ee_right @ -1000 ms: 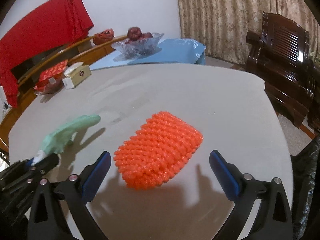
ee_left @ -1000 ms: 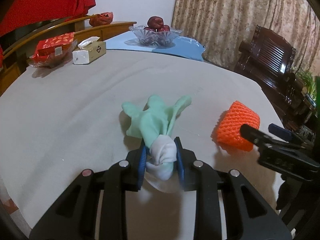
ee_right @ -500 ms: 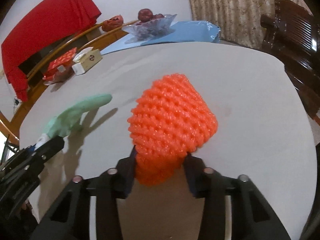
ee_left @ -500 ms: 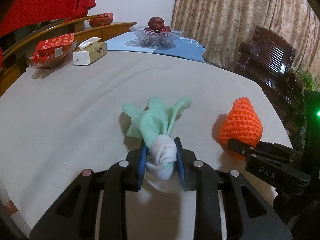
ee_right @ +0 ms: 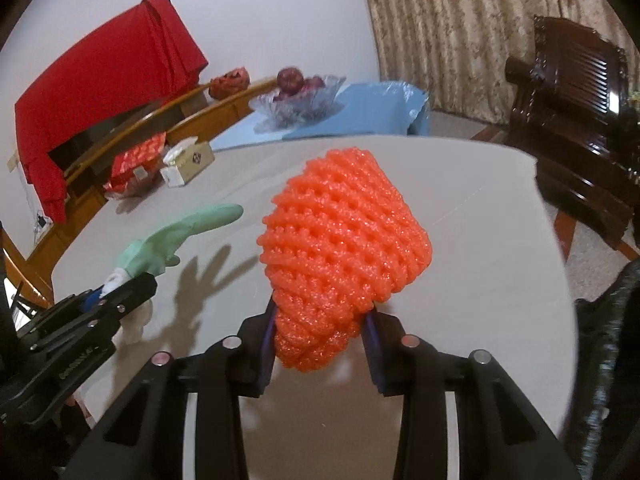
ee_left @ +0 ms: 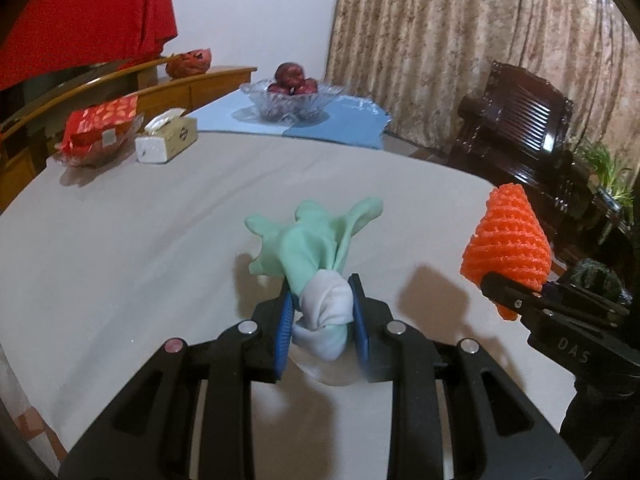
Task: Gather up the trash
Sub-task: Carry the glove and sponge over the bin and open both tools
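We hold the crumpled mint-green rubber glove [ee_left: 316,248] in our left gripper [ee_left: 320,316] and, jaws just closed, the orange foam fruit net [ee_right: 344,248] in our right gripper [ee_right: 320,344], both clear of the grey bench [ee_left: 132,232] for carrying to the bin.

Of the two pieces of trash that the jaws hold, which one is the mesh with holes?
The orange foam net, clamped in the right gripper. The other piece, the pale green glove in the left gripper, is smooth, with fingers.
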The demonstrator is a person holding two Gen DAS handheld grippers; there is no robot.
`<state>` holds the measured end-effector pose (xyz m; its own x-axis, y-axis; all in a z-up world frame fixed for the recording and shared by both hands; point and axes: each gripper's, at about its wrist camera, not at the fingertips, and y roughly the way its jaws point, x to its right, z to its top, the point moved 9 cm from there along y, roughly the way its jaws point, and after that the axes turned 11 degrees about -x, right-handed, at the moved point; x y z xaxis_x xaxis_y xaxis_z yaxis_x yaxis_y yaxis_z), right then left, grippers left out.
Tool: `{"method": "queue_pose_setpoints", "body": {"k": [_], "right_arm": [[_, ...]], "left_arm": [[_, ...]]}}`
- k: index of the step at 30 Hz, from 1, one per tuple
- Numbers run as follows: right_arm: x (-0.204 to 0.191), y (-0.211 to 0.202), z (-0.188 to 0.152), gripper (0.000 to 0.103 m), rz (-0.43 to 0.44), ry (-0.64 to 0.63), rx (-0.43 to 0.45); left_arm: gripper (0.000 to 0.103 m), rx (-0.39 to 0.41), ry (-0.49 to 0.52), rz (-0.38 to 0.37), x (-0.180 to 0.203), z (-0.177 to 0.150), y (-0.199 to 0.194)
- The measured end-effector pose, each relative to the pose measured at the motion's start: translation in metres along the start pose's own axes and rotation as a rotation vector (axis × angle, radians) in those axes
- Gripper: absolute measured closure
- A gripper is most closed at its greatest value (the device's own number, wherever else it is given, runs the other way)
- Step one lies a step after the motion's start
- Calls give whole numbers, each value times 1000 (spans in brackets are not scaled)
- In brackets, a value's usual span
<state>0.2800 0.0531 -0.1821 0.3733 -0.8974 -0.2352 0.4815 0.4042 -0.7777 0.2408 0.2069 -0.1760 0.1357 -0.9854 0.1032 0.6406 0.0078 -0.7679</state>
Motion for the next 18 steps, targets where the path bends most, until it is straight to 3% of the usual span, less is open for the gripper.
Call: {"method": "queue_pose_setpoints", "body": {"k": [18], "right_arm": [[49, -103, -13, 66, -75, 46, 112]], "left_arm": [[78, 56, 95, -109, 96, 0, -53]]}}
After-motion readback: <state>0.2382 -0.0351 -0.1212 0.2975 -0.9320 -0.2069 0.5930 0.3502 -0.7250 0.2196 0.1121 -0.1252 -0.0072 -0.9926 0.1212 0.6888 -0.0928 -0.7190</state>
